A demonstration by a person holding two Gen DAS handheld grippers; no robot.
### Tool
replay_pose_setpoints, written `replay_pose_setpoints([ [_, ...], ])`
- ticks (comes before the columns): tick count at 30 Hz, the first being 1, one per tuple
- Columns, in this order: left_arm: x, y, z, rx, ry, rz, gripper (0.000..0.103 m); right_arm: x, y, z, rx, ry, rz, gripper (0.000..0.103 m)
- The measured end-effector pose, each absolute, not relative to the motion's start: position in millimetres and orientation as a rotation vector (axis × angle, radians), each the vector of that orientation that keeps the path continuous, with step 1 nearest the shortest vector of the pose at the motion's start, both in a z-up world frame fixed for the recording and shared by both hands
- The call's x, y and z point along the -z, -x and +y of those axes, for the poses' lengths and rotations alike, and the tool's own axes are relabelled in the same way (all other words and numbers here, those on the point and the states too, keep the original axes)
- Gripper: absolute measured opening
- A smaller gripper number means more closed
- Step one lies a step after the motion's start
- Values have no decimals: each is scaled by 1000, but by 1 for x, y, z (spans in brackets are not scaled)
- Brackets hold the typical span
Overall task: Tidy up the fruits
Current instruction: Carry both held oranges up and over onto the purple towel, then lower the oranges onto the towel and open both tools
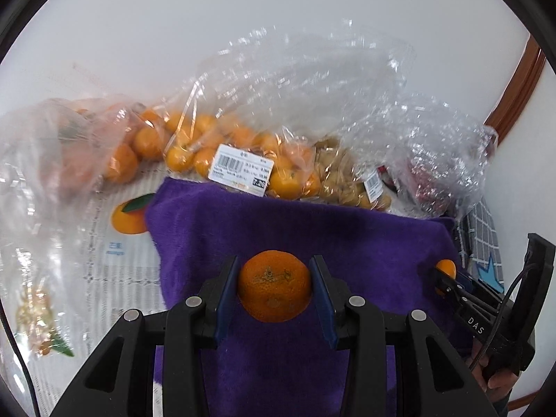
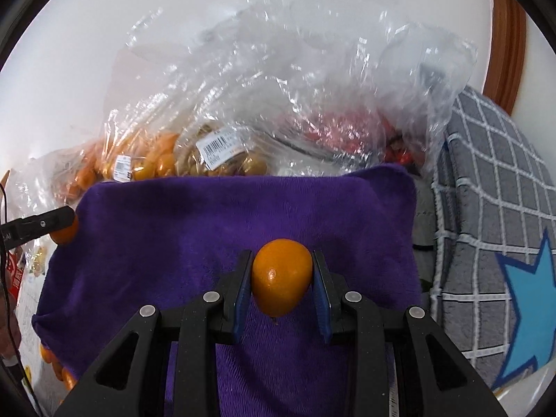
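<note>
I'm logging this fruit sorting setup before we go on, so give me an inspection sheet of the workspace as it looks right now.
Surface: purple towel spread flat, nothing resting on it; printed sheet to its left.
Job's things: mandarin in the left gripper; smaller smooth orange fruit in the right gripper.
Clutter: clear bags behind the towel, one of mandarins with a barcode label, one of brownish fruit, one of red fruit; grey checked mat on the right.
Grippers: both sets of jaws closed on their fruit, above the towel.
Cables: black cable at the right gripper.
Surroundings: white wall; brown wooden trim.
</note>
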State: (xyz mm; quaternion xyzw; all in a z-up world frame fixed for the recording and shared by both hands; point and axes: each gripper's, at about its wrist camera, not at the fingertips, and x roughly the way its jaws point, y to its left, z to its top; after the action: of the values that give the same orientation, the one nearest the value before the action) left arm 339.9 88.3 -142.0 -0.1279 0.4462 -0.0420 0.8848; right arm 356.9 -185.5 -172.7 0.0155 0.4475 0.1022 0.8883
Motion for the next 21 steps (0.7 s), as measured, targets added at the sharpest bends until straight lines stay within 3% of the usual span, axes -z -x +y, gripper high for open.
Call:
replay_pose_setpoints([
  [17,171,-350,71,68,211,993,40,191,-366,-170,-188,43,1012,32],
  [21,166,-346,67,48,176,993,54,188,-365,-171,-195,43,1020,37],
])
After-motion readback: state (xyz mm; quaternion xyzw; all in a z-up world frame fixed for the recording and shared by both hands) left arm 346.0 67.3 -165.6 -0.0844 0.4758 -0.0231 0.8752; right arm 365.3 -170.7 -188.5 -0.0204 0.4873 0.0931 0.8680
